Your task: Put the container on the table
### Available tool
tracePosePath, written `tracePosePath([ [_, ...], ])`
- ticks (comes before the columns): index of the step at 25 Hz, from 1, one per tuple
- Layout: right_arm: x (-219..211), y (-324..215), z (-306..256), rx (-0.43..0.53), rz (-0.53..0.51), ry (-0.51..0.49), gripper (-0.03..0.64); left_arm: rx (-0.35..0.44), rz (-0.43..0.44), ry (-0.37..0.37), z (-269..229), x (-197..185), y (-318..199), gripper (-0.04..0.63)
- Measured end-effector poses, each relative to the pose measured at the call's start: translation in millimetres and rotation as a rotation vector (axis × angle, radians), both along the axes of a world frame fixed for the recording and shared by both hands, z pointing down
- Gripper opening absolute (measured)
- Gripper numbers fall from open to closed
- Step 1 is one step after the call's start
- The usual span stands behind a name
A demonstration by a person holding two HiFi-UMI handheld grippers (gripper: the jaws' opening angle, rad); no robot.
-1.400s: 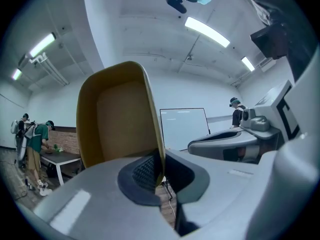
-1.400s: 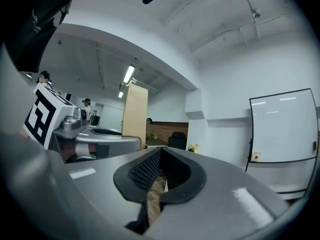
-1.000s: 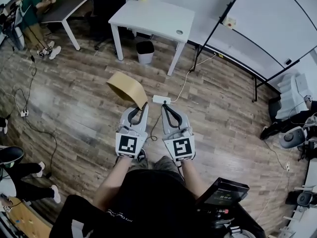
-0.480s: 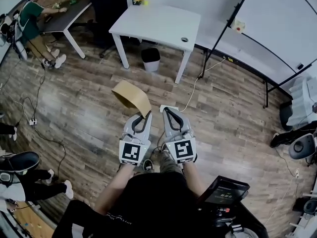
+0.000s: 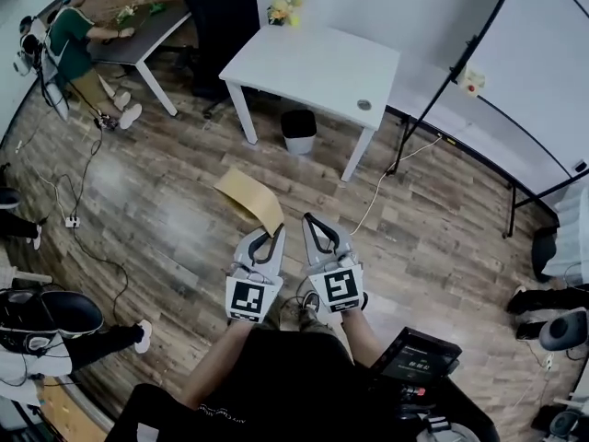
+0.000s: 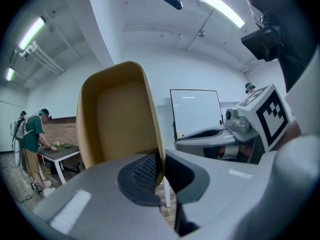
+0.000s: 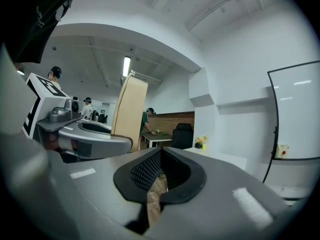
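- The container (image 5: 248, 196), a tan, thin-walled tub that looks like pressed paper or card, is held in the air above the wooden floor (image 5: 166, 201). It is well short of the near edge of the white table (image 5: 313, 63).
- One side wall of it is clamped by the left gripper (image 5: 276, 231), with one ribbed pad inside the wall and one outside. The rest of the tub is carried out ahead and to the left, tilted so that its open side is turned sideways.
- The right gripper (image 5: 308, 219) is held just beside the left. Its jaws are pressed together with nothing between them, and the container is not touched by it.
- In the left gripper view the inside of the tub is seen bare, so it is judged empty and very light.
- The wall is judged thin and somewhat soft. It could be creased by a hard pinch, and some flex is to be expected where it is held.
- The matt surface is judged unlikely to slip on the ribbed pads.
- A pinch on the wall close to the rim is judged enough for so light a thing, as the rim is probably its stiffest part.
- The tub is best levelled and its base laid flat on the tabletop before the jaws are parted, or it may tip over.
- Most of the tabletop is bare. Flowers (image 5: 283, 9) are seen at its far corner.
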State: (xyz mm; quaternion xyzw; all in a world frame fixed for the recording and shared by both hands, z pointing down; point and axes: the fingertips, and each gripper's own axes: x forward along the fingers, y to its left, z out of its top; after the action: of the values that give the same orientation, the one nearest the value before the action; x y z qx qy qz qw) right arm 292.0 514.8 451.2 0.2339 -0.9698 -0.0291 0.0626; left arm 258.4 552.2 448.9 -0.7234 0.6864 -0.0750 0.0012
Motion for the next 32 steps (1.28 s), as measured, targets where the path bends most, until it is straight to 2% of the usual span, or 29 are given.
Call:
tracePosePath([
  [7, -73, -40, 15, 0.026, 0.003, 0.060, 0.008, 0.040, -0.006, 0.035, 19, -79, -39, 0.003],
  [11, -131, -69, 3, 0.047, 0.022, 0.078, 0.008, 0.068, 0.035, 0.048, 7, -139, -73, 0.003],
  [15, -173, -84, -11, 0.056, 0.056, 0.094, 0.008, 0.079, 0.097, 0.061, 4, -178, -96, 0.003],
  [19, -204, -105, -4, 0.047, 0.059, 0.109, 0.008, 0.059, 0.107, 0.078, 14, -209, -124, 0.003],
  [24, -233, -157, 14, 0.004, 0.064, 0.125, 0.008, -0.001, 0.112, 0.100, 40, -240, -172, 0.003],
  [28, -266, -212, 18, 0.002, 0.049, 0.082, 0.008, -0.018, 0.106, 0.075, 48, -270, -224, 0.003],
  [32, -309, -283, 20, 0.006, 0.024, 0.040, 0.017, -0.040, 0.119, 0.017, 47, -304, -293, 0.003],
])
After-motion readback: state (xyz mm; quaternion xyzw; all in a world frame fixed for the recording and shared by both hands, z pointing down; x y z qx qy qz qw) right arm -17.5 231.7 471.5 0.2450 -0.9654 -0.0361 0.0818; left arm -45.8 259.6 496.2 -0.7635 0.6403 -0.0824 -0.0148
